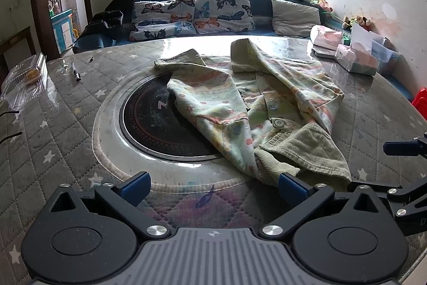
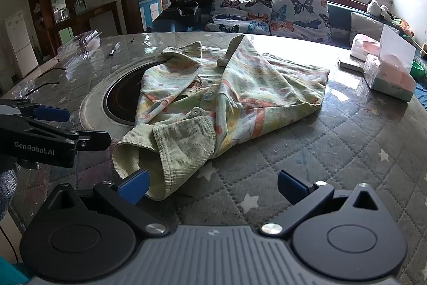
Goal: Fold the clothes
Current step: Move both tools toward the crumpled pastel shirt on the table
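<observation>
A pale green and yellow printed child's jacket with a green corduroy collar (image 1: pixel 256 108) lies in the middle of the round quilted grey worktop with white stars (image 1: pixel 66 124), partly covering the black circular hob inset (image 1: pixel 149 119). Both sleeves appear already laid inward across the body, so the folding seems to be at its middle step, with the collar end nearest the cameras waiting to be taken up.

The left claw (image 1: pixel 213 187) hovers low over the worktop just in front of the collar, its blue pads wide apart and holding nothing; its right pad sits close against the corduroy edge. The right claw (image 2: pixel 213 187) is level and low too, jaws spread and empty, its left pad touching or just beside the collar's edge, I cannot tell which. The two claws sit side by side, both pointing along the garment toward the window.

The next move probably calls for each claw to close on a collar corner and carry that end over toward the hem.
</observation>
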`<act>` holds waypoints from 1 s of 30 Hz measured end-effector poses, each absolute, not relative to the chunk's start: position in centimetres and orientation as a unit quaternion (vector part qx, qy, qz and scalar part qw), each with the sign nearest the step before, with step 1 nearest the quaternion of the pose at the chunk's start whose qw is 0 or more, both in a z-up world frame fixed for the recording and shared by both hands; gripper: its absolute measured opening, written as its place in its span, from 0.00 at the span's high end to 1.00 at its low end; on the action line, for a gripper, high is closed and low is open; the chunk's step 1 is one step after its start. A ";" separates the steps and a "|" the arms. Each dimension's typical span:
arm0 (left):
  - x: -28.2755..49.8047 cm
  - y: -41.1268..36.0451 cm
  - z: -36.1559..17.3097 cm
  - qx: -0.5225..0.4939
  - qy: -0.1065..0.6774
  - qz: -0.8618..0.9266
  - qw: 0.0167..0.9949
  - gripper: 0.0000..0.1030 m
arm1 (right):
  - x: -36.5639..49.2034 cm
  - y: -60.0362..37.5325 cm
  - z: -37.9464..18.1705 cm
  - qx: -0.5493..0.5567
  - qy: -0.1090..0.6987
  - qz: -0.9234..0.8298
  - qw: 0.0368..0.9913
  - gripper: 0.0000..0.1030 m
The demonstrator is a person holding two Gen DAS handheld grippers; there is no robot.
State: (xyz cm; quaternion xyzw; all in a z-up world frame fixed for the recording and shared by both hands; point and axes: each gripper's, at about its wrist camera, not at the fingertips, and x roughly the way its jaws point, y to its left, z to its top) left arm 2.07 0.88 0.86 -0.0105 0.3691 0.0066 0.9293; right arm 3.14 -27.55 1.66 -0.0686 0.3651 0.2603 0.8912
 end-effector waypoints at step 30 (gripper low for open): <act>5.0 1.4 1.7 -0.011 0.368 0.011 0.930 0.00 | 5.5 -26.4 2.7 -0.085 0.355 0.286 0.886 0.00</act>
